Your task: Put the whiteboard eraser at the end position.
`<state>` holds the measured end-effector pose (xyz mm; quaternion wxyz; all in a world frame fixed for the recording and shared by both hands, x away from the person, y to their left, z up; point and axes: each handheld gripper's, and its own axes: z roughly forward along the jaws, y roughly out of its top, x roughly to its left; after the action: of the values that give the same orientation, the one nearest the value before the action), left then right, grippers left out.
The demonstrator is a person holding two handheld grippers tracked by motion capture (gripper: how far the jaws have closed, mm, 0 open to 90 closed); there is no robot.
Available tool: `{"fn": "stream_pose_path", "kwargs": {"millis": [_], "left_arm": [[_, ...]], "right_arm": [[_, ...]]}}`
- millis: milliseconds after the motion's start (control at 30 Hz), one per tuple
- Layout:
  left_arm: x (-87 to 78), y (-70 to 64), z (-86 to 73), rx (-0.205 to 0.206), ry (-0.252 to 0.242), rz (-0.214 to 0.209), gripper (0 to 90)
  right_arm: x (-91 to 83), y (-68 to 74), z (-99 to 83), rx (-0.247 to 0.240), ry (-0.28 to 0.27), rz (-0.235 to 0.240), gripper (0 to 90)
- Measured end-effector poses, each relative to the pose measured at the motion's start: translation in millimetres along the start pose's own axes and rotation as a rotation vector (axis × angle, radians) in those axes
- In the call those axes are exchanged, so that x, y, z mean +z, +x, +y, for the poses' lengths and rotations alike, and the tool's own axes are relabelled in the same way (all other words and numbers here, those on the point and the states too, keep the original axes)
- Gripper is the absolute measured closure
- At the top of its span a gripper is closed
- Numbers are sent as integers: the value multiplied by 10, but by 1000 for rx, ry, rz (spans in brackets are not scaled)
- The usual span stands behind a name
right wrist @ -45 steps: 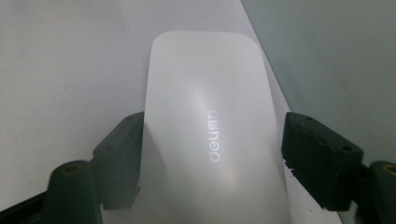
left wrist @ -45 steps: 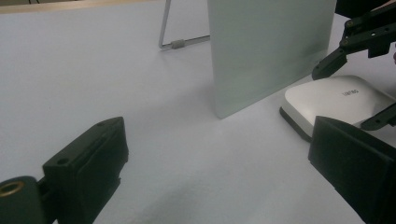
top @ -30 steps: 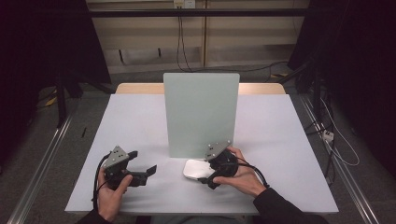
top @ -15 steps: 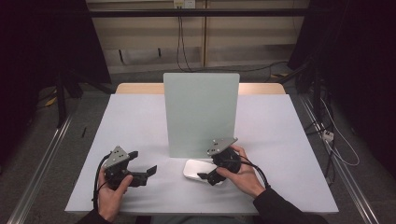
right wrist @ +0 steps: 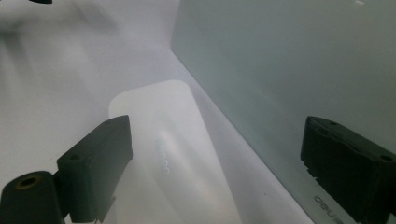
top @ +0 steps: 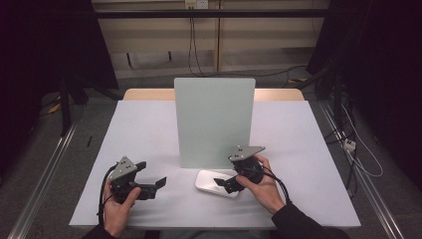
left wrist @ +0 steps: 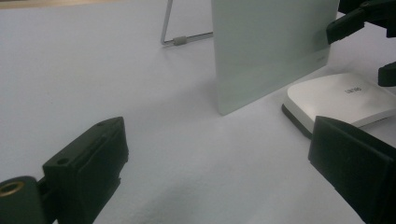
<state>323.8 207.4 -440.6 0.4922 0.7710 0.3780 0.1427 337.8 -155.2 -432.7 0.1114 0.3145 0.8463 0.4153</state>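
One white device [top: 215, 182], one upright panel [top: 214, 122], two grippers, left gripper [top: 152, 186] and right gripper [top: 229, 183] jaws wide

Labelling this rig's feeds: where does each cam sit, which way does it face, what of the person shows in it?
High view: fixed above the person's side, facing forward and down at the table; both hands and forearms, left gripper, right gripper.
Left gripper view: rides the left gripper, looks across at the upright panel and white device; own open jaws.
Right gripper view: rides the right gripper, down over the device; own open jaws.
Shared: panel and device in all three.
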Motion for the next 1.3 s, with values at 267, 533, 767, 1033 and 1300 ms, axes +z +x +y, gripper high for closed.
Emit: {"fn": "stream_pose_path", "kwargs": {"millis": [267, 533, 767, 1033, 1300], "left_arm": [[-3, 1, 0, -3, 2, 4, 47], [-6, 1, 1, -7, 1, 5, 47], [-28, 28, 4, -17, -4, 18, 47], [-26, 24, 5, -18, -1, 29, 55], [-30, 35, -1, -24, -1, 30, 55]], "right_arm": [[-152, -75, -112, 62, -23, -85, 92], [-370, -191, -278, 122, -68, -172, 91], [-517, -291, -446, 185, -84, -219, 98], [-679, -393, -638, 245, -89, -290, 98], [-798, -425, -797, 269, -103, -341, 100]]}}
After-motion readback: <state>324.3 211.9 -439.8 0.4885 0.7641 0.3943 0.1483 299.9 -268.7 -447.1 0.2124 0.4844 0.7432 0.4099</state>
